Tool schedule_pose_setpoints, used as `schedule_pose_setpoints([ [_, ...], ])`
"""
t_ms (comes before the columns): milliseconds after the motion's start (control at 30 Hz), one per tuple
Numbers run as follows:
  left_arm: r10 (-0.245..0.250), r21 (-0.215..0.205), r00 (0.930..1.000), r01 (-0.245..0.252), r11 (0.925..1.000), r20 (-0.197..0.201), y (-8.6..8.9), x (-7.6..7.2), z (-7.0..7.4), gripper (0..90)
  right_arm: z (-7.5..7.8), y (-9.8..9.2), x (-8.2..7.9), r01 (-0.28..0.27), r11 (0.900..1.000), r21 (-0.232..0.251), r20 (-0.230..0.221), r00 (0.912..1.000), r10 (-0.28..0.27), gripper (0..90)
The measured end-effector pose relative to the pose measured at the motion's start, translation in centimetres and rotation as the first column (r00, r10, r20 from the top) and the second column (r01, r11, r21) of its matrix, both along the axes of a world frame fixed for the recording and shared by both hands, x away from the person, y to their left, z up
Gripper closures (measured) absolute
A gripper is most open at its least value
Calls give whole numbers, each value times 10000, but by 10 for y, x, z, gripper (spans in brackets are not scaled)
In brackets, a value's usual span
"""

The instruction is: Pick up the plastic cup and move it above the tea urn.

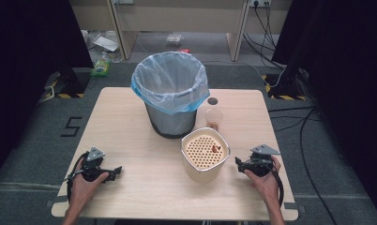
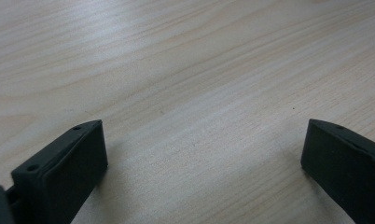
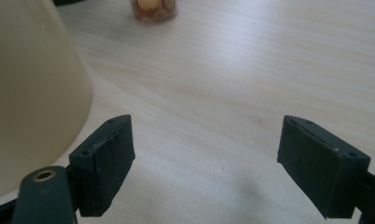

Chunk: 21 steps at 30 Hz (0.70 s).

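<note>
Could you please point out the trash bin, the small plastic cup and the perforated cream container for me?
trash bin (image 1: 170, 119): high view, grey side wall.
small plastic cup (image 1: 214, 117): high view, clear side.
perforated cream container (image 1: 205, 151): high view, perforated top.

Right claw (image 3: 206, 163) gapes over bare table (image 3: 251, 70); cream container (image 3: 31, 88) beside; perhaps a cup (image 3: 154, 9) beyond
</note>
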<state>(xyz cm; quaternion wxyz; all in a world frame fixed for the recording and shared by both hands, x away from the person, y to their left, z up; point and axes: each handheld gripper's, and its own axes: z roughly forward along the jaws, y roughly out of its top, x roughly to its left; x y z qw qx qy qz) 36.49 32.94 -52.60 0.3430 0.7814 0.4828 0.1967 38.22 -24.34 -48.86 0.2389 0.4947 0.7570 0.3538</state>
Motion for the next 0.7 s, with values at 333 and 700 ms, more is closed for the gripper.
schedule_pose_setpoints([
  [333, 0, -4, 10000, 0, 10000, 0, 0, 0, 0, 0, 38, -1, 24, -70, 9999, 110, 329, 9994, 66, 203],
  [700, 5, -3, 10000, -5, 10000, -7, 0, 0, 0, 0, 75, 14, 70, -334, 9991, 275, 746, 9967, 312, 256],
])
